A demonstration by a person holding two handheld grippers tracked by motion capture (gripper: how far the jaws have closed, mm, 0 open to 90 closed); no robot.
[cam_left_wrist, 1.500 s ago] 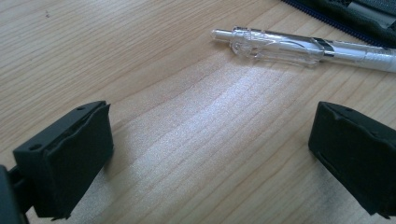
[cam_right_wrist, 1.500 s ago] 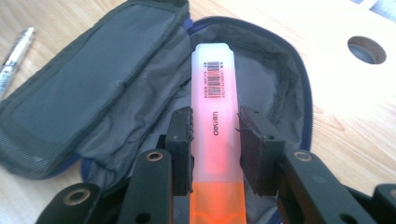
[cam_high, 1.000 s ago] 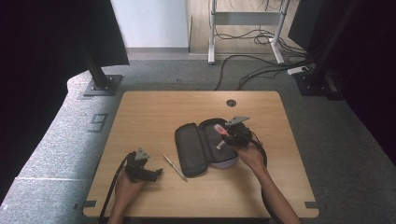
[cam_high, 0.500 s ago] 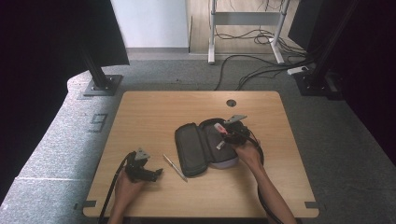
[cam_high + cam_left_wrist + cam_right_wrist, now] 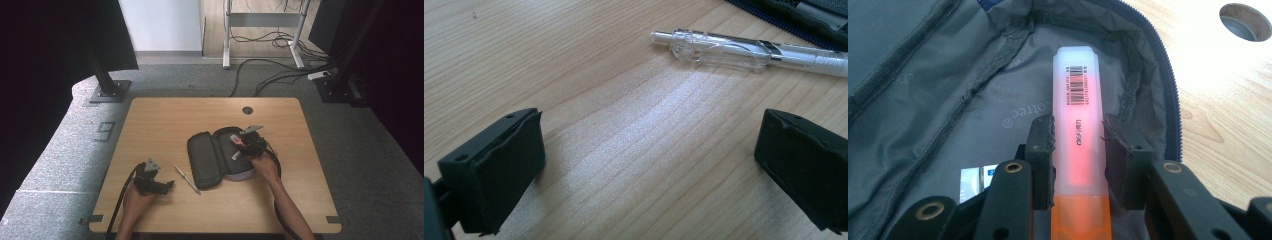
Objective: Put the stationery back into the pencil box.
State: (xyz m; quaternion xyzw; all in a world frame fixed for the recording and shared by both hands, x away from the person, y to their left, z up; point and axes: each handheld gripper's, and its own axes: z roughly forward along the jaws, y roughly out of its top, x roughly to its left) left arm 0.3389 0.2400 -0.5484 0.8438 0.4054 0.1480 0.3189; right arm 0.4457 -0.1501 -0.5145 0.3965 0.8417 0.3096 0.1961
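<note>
Between the pads of the right gripper [image 5: 1078,150]: one orange highlighter [image 5: 1077,125], clamped across its barrel, cap end pointing into the open pencil case [image 5: 938,100] and hanging over the grey lining of the right-hand half; whether the tip touches the fabric cannot be told.

Step in hand, as judged: setting the highlighter down inside the case. Best done by lowering it until the barrel lies flat along the lining, parallel to the zip, and only then spreading the jaws; a release from height could let it roll against the raised wall.

Edges: zip rim [image 5: 1168,100] just beside the highlighter on one side, the fold between the two halves on the other. A small white-and-blue item [image 5: 973,181] lies in the case near the gripper's body.

Left gripper [image 5: 167,185]: jaws spread wide, nothing held, low over bare table [image 5: 160,125]. Clear pen [image 5: 744,50] lies just ahead of it, beside the case's near edge.

Open room: wide bare wood left of and beyond the case; cable hole [image 5: 247,110] well apart, toward the far edge.
</note>
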